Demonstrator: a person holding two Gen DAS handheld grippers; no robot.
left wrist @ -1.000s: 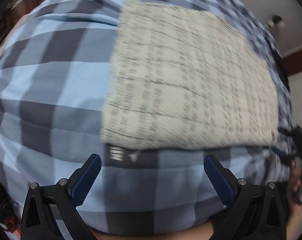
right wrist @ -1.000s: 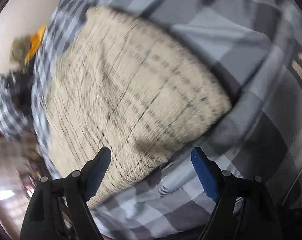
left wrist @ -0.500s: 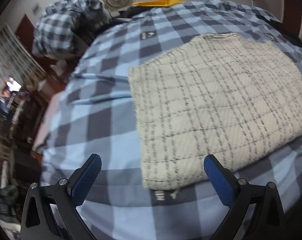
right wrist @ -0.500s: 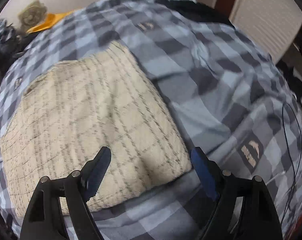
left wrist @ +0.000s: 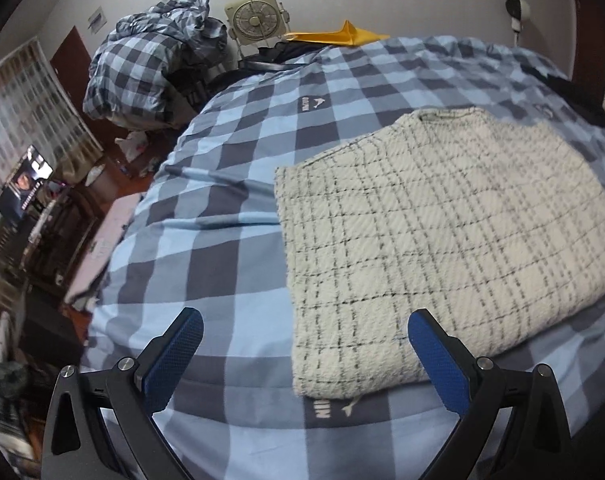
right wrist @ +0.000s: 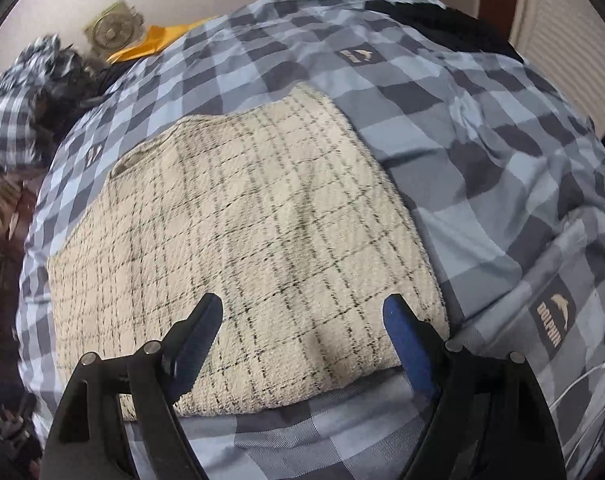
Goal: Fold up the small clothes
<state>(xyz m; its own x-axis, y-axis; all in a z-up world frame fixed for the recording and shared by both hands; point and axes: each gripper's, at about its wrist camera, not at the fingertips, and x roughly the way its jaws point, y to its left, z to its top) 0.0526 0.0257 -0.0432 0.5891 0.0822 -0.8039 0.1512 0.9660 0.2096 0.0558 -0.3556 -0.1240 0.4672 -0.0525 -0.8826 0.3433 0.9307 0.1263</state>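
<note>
Where the left wrist view is taken, a logo patch (left wrist: pixel 334 406) on the blue checked bed cover (left wrist: pixel 222 240) is partly hidden under the folded cream checked garment (left wrist: pixel 442 240), so its lettering cannot be read. Behind the bed, a box fan (left wrist: pixel 256 20), a heap of checked bedding (left wrist: pixel 150 60) and a lit screen (left wrist: pixel 24 188) are seen. The left tongs (left wrist: pixel 302 344) are held wide apart, gripping nothing.

From the right wrist view, "DOLPHIN" is read on a dark patch (right wrist: pixel 554 316). The garment (right wrist: pixel 242 240) lies flat on the bed, and the right tongs (right wrist: pixel 302 324) are spread wide above its near edge, empty. The left margin is blurred.
</note>
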